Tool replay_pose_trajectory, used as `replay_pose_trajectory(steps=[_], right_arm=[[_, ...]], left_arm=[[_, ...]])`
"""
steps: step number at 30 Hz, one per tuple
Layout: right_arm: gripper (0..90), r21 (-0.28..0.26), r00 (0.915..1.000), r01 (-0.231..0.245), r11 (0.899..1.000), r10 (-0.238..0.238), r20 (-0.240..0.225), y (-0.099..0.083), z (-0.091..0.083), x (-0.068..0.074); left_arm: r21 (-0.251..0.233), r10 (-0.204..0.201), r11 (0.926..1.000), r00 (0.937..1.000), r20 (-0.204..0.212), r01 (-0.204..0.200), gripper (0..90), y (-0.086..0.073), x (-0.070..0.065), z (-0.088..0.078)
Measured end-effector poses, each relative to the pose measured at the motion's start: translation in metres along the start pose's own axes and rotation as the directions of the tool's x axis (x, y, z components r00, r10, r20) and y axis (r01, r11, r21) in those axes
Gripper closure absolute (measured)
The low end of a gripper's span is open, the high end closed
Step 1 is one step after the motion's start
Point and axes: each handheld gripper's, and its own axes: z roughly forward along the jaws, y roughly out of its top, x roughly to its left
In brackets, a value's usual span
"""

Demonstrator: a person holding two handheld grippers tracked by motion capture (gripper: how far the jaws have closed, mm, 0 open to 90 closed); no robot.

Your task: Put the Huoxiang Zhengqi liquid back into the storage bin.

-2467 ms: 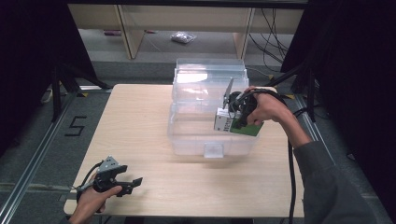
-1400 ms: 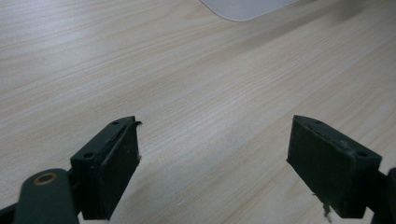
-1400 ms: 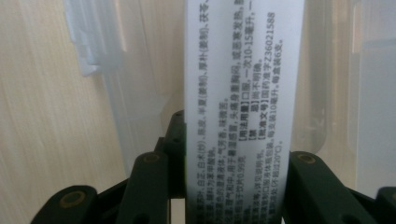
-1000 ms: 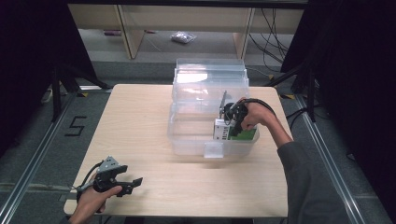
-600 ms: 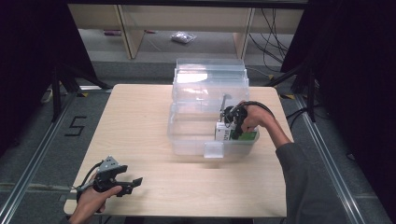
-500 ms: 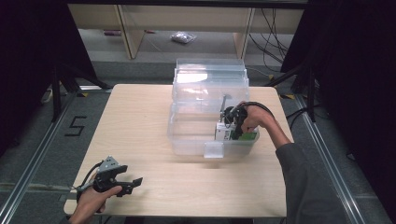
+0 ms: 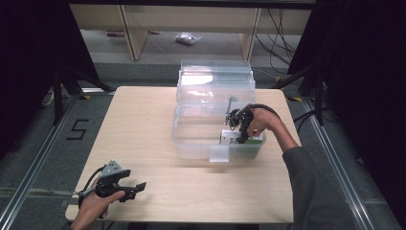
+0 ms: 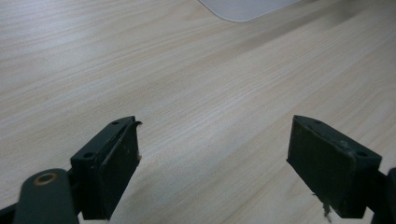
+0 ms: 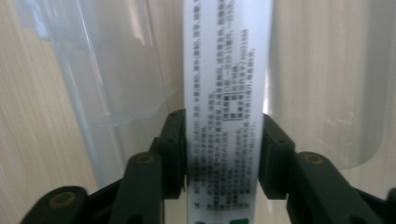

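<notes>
One white-and-green box [image 7: 241,138] is sitting inside the clear plastic bin [image 7: 191,143] on the wooden table [image 7: 143,129], between the right gripper [image 7: 238,130] jaws, which have just been opening around it. Left gripper [image 7: 135,186] is resting open near the table's front edge.

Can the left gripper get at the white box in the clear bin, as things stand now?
Probably not directly. The left gripper rests open at the table's near left corner, while the white box sits inside the clear bin between the right gripper's jaws. The bin's near wall stands between them; only the open top looks free.
</notes>
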Motion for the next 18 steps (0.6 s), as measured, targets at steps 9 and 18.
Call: replay_pose_trajectory(steps=[9, 18], right_arm=[[55.3, -0.053, 0.9997, -0.026, 0.998, 0.026, 0.001, -0.006, -0.013, 0.002], [46.2, -0.093, 0.9964, -0.084, 0.992, 0.085, 0.006, -0.008, -0.025, 0.005]], left_arm=[[-0.001, 0.001, 1.0000, 1.0000, 0.000, -0.001, 15.9, 0.000, 0.000, 0.000], [-0.001, 0.000, 1.0000, 1.0000, -0.001, 0.000, 15.9, 0.000, 0.000, 0.000]])
